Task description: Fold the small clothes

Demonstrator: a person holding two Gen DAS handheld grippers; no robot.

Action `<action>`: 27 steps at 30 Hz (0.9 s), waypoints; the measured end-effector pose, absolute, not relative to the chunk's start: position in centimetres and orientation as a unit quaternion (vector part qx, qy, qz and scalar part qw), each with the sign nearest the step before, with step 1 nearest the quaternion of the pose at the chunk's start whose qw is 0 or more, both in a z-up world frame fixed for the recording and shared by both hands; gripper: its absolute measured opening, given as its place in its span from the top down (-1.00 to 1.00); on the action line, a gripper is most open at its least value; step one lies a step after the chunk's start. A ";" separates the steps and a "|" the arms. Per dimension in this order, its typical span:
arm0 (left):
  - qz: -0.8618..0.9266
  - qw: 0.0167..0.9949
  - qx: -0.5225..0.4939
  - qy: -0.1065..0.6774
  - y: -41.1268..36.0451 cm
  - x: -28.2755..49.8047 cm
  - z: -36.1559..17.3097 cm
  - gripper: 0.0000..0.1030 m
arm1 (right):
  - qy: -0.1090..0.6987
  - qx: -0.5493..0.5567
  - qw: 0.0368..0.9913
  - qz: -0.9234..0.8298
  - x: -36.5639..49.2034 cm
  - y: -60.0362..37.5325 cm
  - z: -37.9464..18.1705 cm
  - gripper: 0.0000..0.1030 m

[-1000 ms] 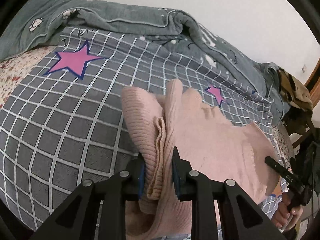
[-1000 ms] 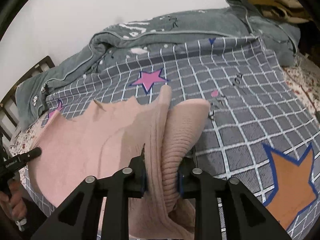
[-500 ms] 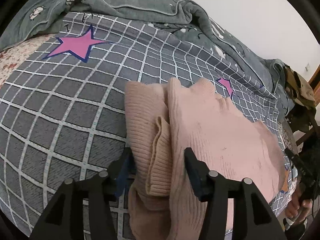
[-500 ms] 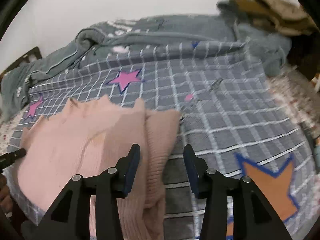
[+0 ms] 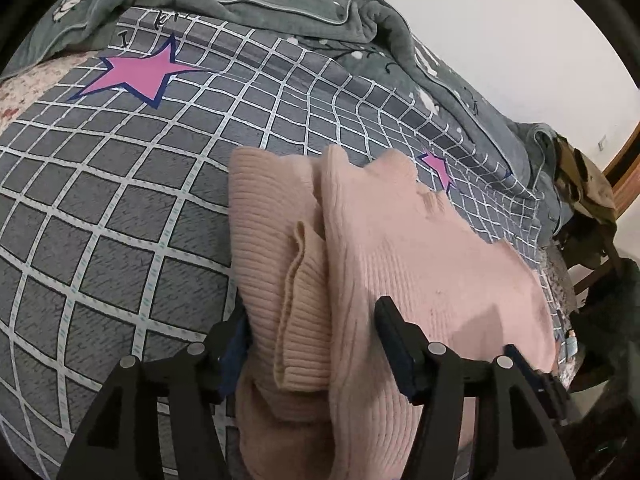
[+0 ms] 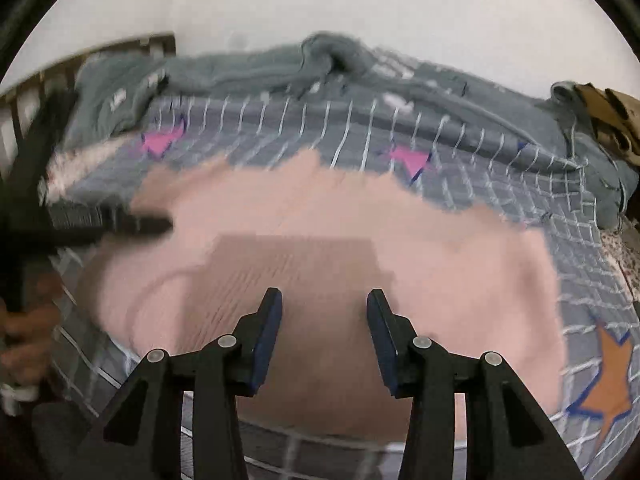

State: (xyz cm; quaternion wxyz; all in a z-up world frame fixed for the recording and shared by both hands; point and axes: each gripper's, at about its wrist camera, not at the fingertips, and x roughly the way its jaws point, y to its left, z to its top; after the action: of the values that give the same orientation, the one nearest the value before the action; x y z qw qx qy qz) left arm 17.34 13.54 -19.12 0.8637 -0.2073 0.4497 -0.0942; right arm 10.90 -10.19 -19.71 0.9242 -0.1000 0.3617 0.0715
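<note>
Released: pink sweater (image 5: 400, 248) | left gripper (image 5: 312, 320) opening astride sleeve | right gripper (image 6: 324, 312) agape, empty | grey blanket (image 5: 248, 4) behind

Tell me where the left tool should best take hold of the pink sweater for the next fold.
Probably the ribbed sleeve folded along the pink sweater's left edge, approached from the near edge. It forms a raised ridge already between the left tool's opening jaws.

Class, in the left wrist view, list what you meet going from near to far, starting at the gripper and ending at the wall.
left gripper → pink knit sweater → grey checked bedsheet → grey-green blanket → white wall
</note>
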 end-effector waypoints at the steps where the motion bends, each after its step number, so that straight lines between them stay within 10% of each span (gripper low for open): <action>1: -0.097 0.863 -0.208 0.450 13.6 17.3 -19.1 -0.14 | 0.353 -0.102 0.928 0.062 10.8 -10.0 -20.0 0.16; 21: -0.111 0.865 -0.205 0.444 13.2 16.7 -19.5 -0.22 | 0.378 -0.113 0.918 0.044 9.2 -9.6 -19.9 0.15; 27: -0.093 0.854 -0.240 0.453 13.8 17.1 -19.2 0.48 | 0.386 -0.086 0.913 0.101 5.5 -11.6 -19.1 0.15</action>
State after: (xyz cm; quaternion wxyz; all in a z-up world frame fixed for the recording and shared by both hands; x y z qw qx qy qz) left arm 17.11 13.81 -19.18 0.8536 -0.2396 0.4531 -0.0932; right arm 5.55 -11.62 -19.11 0.9127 -0.0858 0.3863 0.1014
